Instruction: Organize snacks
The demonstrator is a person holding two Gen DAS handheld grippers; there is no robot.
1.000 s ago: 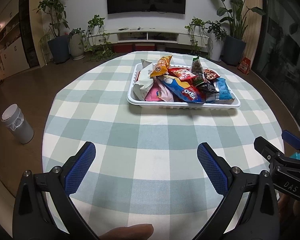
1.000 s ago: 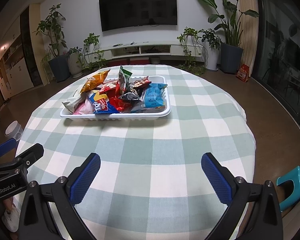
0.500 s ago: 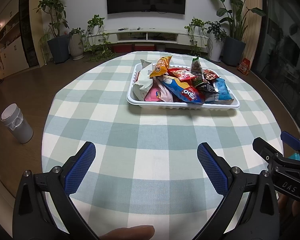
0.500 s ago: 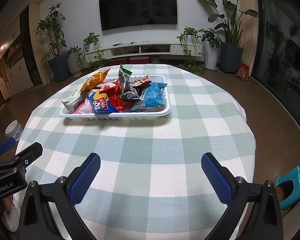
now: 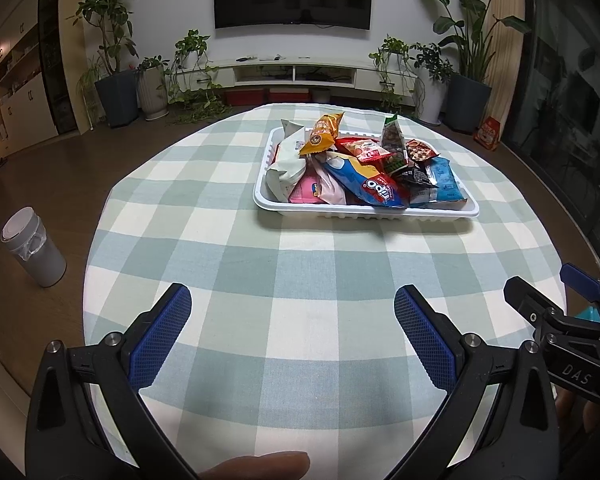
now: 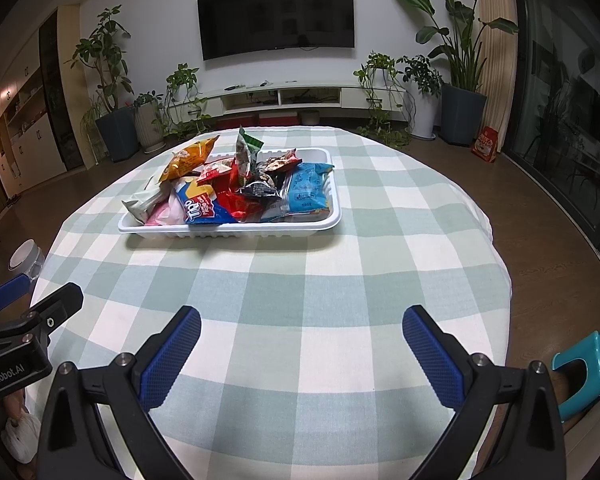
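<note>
A white tray (image 5: 364, 212) (image 6: 228, 231) heaped with several snack packets sits on the far half of the round checked table (image 5: 292, 272). On top lie an orange packet (image 5: 325, 133), a blue Tipo packet (image 5: 364, 184) and a light blue packet (image 6: 306, 190). My left gripper (image 5: 292, 300) is open and empty over the table's near edge. My right gripper (image 6: 300, 318) is open and empty, also near the front edge. Each gripper shows at the side of the other's view.
A grey bin (image 5: 34, 248) stands on the floor left of the table. A teal stool (image 6: 586, 364) stands at the right. Potted plants, a TV and a low cabinet line the far wall.
Both grippers have drifted very slightly; the tray and snacks have not moved.
</note>
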